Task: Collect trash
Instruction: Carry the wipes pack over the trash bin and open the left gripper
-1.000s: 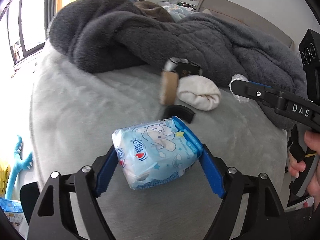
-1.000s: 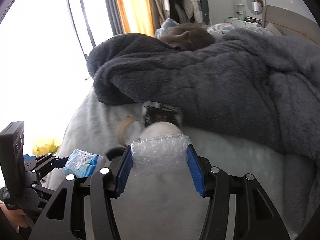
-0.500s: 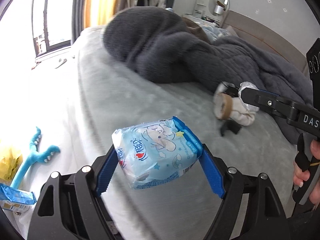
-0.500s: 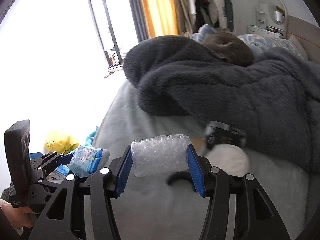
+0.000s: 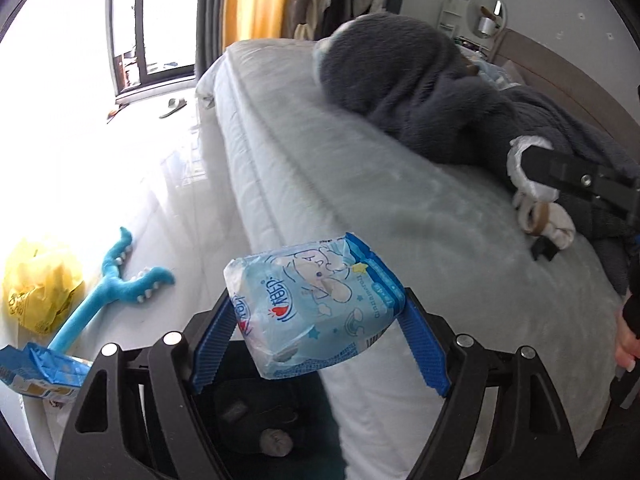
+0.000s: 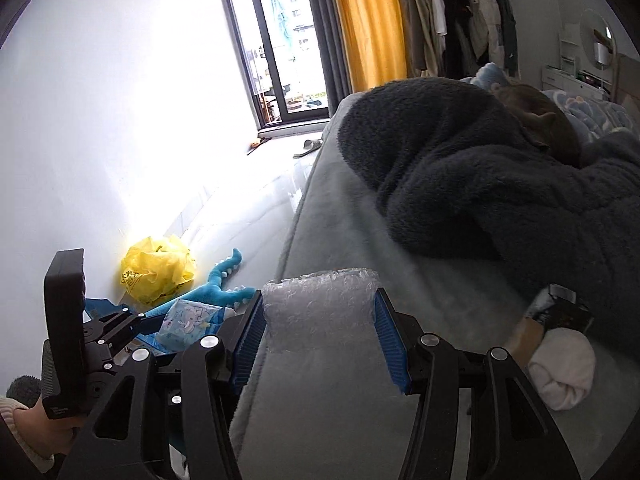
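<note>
My left gripper (image 5: 316,312) is shut on a light blue tissue pack (image 5: 314,304) with a cartoon print, held in the air over the bed's edge. The pack also shows in the right wrist view (image 6: 188,322). My right gripper (image 6: 320,332) is shut on a piece of clear bubble wrap (image 6: 320,312), held above the grey bed (image 6: 332,216). On the bed lie a cardboard tape roll (image 5: 536,216), a white rolled sock (image 6: 560,368), a black packet (image 6: 560,312) and a small black curved piece (image 5: 544,248).
A dark grey fleece blanket (image 6: 480,176) covers the bed's far side, with a cat (image 6: 536,116) on it. On the white floor lie a yellow plastic bag (image 5: 36,284), a blue plush toy (image 5: 108,284), a blue package (image 5: 40,372) and a slipper (image 5: 172,106).
Both grippers have swung left, away from the items on the bed toward the bed's edge and floor, each still holding its load. The yellow bag and plush toy have come into view.
</note>
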The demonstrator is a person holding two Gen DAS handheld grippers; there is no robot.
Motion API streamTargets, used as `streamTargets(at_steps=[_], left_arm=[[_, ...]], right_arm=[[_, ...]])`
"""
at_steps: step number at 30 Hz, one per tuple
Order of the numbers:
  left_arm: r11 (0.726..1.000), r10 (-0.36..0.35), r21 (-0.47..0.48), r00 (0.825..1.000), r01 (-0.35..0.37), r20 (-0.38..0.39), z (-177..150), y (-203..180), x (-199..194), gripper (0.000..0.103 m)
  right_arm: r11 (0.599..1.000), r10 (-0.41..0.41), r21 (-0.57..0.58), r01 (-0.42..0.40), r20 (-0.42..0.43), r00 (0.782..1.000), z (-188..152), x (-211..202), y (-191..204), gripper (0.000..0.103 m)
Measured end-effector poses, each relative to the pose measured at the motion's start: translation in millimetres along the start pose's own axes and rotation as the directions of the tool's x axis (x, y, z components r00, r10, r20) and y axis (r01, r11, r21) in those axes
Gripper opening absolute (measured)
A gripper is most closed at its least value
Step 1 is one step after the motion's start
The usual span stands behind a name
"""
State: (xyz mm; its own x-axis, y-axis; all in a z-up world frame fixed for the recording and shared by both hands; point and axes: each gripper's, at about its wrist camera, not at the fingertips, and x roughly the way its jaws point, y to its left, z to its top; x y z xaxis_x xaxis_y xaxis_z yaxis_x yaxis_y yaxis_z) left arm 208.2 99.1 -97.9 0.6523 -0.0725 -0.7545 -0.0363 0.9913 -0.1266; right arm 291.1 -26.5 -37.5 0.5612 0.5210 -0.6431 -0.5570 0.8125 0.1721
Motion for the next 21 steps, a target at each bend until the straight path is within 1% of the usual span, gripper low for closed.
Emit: streamTargets(at_steps=[5,10,14,17,21], left_arm=[[0.999,0.039,-0.018,0.998,-0.04,-0.04,-10,28,3,0.081],[0.998,0.059,-0.027,0.991,-0.063,-0.12,-27,57,13,0.081],[0.996,0.063,-0.043,0.979,-0.072,-0.191,-42,76,24,0.081],[0.995,0.053,-0.072,0.967,-0.073,-0.248,-54,92,31,0.081],[0.993,0.038,-0.097,0.955,-0.07,-0.295,-67,104,35,0.081]], right_arm=[[0.999,0.035,-0.029,-0.036,-0.021,0.999,2,20,28,0.054],[0.996,0.066,-0.051,-0.067,-0.038,0.997,3,38,55,0.054],[0.993,0.086,-0.08,-0.091,-0.063,0.994,-1,50,78,0.054],[0.989,0.1,-0.1,-0.109,-0.086,0.991,-6,58,95,0.054],[0.985,0.115,-0.117,-0.127,-0.108,0.987,-9,70,110,0.054]])
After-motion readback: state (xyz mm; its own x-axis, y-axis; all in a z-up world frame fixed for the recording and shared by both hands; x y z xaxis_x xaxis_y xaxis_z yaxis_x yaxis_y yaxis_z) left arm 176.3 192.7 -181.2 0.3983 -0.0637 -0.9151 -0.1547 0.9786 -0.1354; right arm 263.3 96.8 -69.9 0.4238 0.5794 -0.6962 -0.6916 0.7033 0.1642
